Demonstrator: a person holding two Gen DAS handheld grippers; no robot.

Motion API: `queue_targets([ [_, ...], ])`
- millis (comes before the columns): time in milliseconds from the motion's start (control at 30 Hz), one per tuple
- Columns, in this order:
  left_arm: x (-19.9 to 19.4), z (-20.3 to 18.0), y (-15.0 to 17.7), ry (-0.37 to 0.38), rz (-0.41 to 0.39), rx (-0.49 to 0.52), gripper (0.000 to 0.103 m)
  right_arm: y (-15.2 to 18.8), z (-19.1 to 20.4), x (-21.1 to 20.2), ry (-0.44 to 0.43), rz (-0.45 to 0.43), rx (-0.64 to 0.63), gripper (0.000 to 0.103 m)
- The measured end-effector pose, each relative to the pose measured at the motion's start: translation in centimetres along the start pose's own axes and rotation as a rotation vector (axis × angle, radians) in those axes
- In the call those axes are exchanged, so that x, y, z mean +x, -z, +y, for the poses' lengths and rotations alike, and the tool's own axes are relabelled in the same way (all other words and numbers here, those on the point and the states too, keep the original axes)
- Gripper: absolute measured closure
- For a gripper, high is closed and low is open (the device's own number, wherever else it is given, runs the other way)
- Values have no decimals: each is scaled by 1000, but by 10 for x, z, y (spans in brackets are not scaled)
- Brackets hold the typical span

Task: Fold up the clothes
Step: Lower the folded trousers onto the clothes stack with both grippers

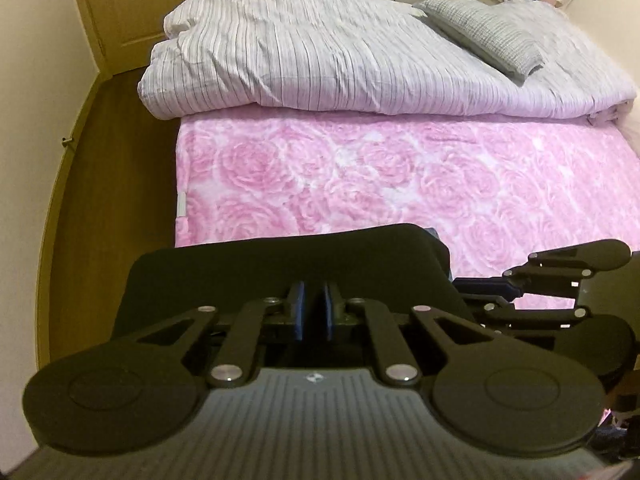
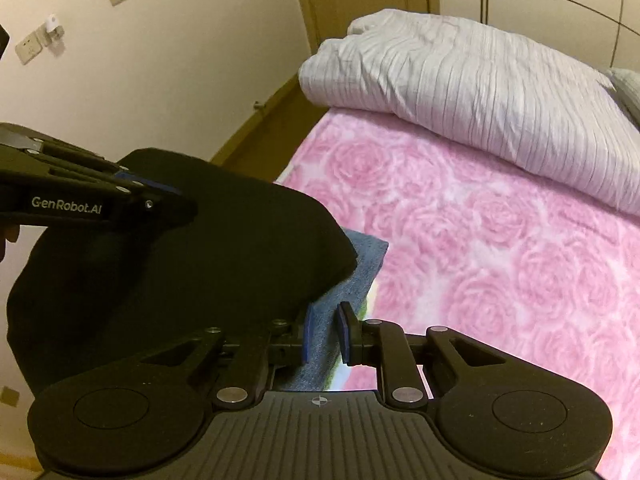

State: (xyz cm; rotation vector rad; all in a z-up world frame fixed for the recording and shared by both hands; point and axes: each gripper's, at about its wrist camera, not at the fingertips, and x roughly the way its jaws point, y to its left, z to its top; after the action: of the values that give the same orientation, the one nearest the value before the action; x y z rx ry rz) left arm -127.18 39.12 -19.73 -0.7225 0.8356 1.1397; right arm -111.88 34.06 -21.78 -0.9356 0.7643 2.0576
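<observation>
A black garment (image 1: pixel 280 256) hangs lifted over the near left corner of the bed, stretched between both tools. My left gripper (image 1: pixel 314 312) is shut on its top edge, with dark cloth pinched between the blue pads. From the right wrist, that left gripper (image 2: pixel 180 200) bites the black garment (image 2: pixel 220 260) at the left. My right gripper (image 2: pixel 325 336) has a blue denim-like cloth (image 2: pixel 360 264) filling the gap between its pads, beside the black fabric's right end. From the left wrist, the right gripper (image 1: pixel 460 284) shows side-on at the garment's right edge, with a sliver of blue cloth (image 1: pixel 433 233) above.
A pink rose-patterned sheet (image 1: pixel 400 180) covers the bed beyond the garment. A striped white duvet (image 1: pixel 320 60) is bunched across the far half, with a grey pillow (image 1: pixel 484 32) on it. Brown floor (image 1: pixel 112 200) and a wooden door (image 1: pixel 132 0) lie left.
</observation>
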Motion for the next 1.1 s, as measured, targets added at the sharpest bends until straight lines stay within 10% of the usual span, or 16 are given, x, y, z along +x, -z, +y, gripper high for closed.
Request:
queue_targets([
  [500, -44, 7, 12, -62, -31, -70, 94, -26, 23, -88, -25, -196, -2, 84],
  [1100, -29, -7, 36, -188, 42, -136, 94, -9, 14, -23, -112, -63, 9, 84],
])
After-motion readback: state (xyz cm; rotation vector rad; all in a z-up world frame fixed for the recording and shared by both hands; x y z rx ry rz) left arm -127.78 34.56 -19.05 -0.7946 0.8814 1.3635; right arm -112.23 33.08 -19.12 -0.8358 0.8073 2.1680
